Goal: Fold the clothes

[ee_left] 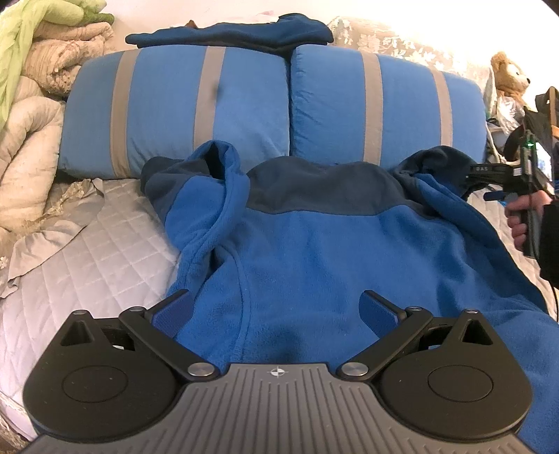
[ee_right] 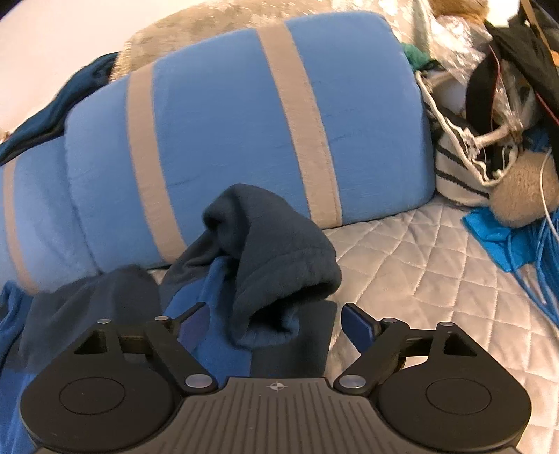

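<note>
Hovering my left claw (ee_left: 276, 310) with its jaws spread wide over the fleece (ee_left: 332, 251), I grip nothing. My right claw (ee_right: 272, 321) is likewise released, its jaws either side of a dark cuff (ee_right: 276, 269) at the fleece's right shoulder. The fleece lies back-up on the bed (ee_left: 104, 251), body fairly flat, collar toward the pillows (ee_left: 181, 108), and both sleeves bunched near the shoulders, so by my reckoning sleeves and body are yet to be folded. A dark blue garment (ee_left: 230, 33) lies flat atop the pillows, perhaps folded. Crumpled bedding (ee_left: 38, 104) lies left; a teddy (ee_left: 510, 75) and bags (ee_right: 471, 153) crowd right.
</note>
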### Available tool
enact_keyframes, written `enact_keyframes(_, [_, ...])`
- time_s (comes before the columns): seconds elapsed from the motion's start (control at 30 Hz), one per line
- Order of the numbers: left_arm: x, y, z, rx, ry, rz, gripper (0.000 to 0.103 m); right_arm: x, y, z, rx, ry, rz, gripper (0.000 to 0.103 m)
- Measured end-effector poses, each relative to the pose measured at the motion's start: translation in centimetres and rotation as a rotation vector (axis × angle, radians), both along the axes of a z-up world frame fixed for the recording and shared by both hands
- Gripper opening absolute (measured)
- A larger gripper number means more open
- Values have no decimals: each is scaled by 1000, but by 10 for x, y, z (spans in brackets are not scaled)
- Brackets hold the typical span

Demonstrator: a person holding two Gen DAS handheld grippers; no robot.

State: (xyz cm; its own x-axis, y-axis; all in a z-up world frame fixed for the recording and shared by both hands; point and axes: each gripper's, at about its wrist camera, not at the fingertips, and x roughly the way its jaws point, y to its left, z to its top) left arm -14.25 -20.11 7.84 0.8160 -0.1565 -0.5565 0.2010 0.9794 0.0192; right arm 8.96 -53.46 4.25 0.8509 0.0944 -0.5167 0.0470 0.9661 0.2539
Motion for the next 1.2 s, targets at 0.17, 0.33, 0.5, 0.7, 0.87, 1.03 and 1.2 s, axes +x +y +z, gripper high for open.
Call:
enact_keyframes(0.17, [2,2,-1,-10,7,4,103,1,-4,14,24,-11,21,30])
enact_keyframes(0.33, [0,2,0,-13,7,6,103,-2,-8,31,46,-26,51,17])
enact_keyframes(0.5, [0,3,0,-19,10,4,103,-12,-16,53,58,-47,80,16])
enact_keyframes(0.7, [0,2,0,-16,5,5,103,-52,-50,86,84,-79,76,15])
enact_keyframes(0.87, [0,3,0,-17,6,3,103,-89,-83,105,77,-82,29,15])
enact_keyframes(1.03, [-1,4,0,-21,5,2,103,-116,-119,112,49,-38,-56,14])
enact_keyframes(1.2, [-1,4,1,-18,6,3,103,-130,-157,102,51,103,-143,14])
